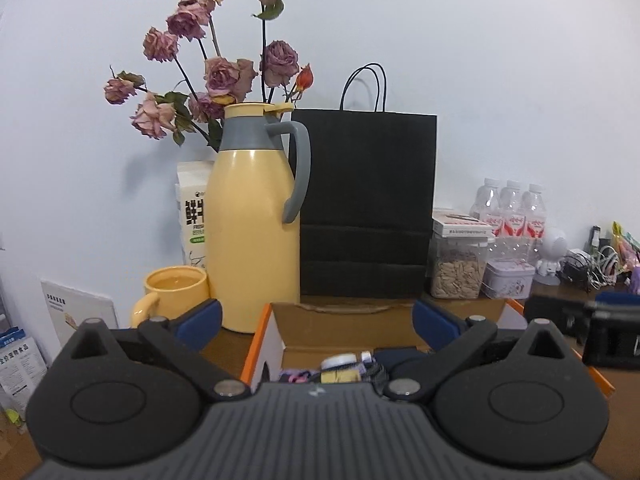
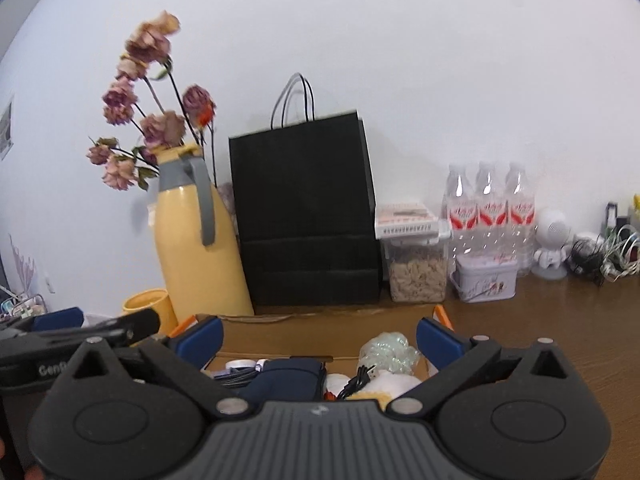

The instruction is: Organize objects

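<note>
Both tools, left tool [image 1: 316, 320] and right tool [image 2: 318, 338], gape wide, empty | above cardboard box [image 1: 352, 326] | I'd pick one item inside, approach squarely.

A plain white wall [image 2: 400, 60] is running behind a brown wooden tabletop [image 2: 560, 320]; even, soft light is falling across both, casting faint shadows.

An open cardboard box [image 1: 276, 344] with orange edges and white sides sits on the brown table [image 2: 560, 320] in front of the black bag, flaps up, holding a jumble: a dark blue pouch [image 2: 284, 380], a black cable [image 2: 356, 382], a crinkly clear wrapper [image 2: 386, 350], small white tubs [image 2: 240, 364].
</note>
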A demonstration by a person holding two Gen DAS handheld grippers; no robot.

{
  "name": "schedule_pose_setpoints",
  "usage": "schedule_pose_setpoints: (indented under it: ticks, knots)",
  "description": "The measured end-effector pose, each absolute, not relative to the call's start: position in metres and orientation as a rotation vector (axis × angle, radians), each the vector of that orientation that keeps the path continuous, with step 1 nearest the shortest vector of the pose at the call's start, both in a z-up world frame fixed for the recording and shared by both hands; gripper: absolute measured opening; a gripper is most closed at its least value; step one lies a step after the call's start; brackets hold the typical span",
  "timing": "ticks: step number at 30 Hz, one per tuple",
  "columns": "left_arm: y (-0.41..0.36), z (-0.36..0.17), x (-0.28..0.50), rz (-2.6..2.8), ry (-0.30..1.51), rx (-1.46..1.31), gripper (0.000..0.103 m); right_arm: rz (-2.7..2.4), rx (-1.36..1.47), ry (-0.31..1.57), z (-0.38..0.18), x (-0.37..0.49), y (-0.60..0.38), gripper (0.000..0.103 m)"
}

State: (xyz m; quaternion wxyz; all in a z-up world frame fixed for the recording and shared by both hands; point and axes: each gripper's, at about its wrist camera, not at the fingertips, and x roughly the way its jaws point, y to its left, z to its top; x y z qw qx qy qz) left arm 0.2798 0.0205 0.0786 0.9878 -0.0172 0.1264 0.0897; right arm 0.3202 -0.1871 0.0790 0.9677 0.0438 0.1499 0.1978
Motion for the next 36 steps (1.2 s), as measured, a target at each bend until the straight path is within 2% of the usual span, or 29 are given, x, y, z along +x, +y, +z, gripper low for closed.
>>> schedule_pose_setpoints:
  ticks: [7,18,36]
  knots:
    - [0.024,0.081,0.224,0.180,0.291,-0.041,0.103,0.356,0.073,0.285,0.090,0.271,-0.196,0.103]
    - [0.022,0.075,0.156,0.165,0.355,-0.029,0.103,0.383,0.025,0.388,0.084,0.192,-0.195,0.103]
    - [0.026,0.055,0.098,0.154,0.438,-0.045,0.103,0.347,-0.004,0.503,0.055,0.144,-0.202,0.103]
